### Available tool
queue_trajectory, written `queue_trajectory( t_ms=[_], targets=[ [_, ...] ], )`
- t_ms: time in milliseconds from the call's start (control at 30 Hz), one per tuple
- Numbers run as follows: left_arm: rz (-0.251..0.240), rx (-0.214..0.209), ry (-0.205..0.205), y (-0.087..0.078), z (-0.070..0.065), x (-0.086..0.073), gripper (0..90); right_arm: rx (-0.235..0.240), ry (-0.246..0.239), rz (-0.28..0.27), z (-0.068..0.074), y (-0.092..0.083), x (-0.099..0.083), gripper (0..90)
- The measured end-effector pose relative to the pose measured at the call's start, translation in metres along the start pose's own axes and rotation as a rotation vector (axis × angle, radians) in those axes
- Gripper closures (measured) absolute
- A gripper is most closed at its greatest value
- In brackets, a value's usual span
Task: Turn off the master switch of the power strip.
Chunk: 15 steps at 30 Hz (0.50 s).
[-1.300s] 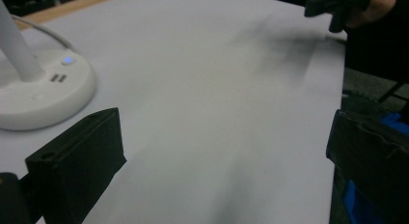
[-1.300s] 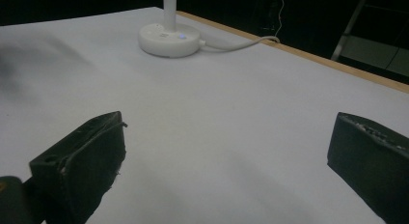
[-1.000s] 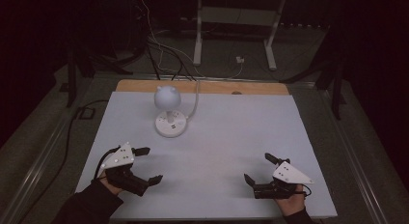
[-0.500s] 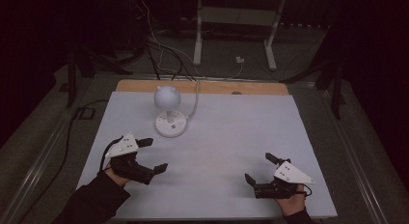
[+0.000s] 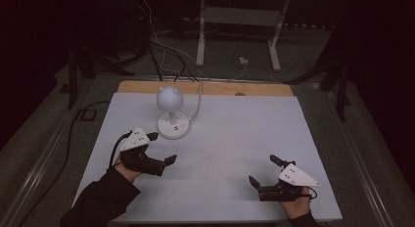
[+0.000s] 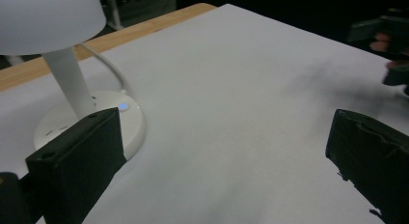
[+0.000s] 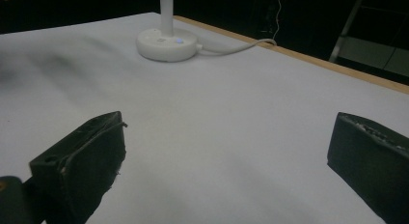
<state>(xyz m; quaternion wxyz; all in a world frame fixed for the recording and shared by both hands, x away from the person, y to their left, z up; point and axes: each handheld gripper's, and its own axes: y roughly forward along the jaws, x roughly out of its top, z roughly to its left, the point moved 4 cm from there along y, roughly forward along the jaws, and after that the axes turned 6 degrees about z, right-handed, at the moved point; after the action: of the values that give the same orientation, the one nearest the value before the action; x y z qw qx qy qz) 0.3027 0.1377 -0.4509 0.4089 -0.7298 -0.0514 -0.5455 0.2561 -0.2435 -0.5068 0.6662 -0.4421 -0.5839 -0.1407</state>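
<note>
left gripper moved nearer lamp — jaws apart, right gripper unmoved

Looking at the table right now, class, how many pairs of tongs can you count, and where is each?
2. The left tongs sit open near the white lamp, at the table's left; the right tongs sit open near the front right edge.

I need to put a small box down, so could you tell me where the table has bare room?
The white table top is bare between the left gripper and the right gripper, and across its whole right half. The one crowded spot is far left, around the lamp and its cable.
</note>
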Motion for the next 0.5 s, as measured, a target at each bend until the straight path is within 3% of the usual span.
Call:
queue_trajectory(
  t_ms=[267, 333, 433, 500],
  targets=[
    [0.000, 0.048, -0.039, 0.013, -0.003, 0.007, 0.5, 0.002, 0.001, -0.005, 0.000, -0.001, 0.000, 0.2],
    [0.011, 0.043, -0.046, 0.017, -0.002, 0.008, 0.5, 0.002, 0.001, -0.005, 0.000, -0.001, 0.000, 0.2],
    [0.016, 0.069, -0.057, 0.020, -0.001, 0.009, 0.5, 0.005, 0.004, -0.005, 0.000, -0.001, 0.000, 0.2],
    [0.020, 0.111, -0.068, 0.023, 0.001, 0.010, 0.5, 0.005, 0.004, -0.007, 0.000, -0.002, 0.001, 0.2]
  ],
)
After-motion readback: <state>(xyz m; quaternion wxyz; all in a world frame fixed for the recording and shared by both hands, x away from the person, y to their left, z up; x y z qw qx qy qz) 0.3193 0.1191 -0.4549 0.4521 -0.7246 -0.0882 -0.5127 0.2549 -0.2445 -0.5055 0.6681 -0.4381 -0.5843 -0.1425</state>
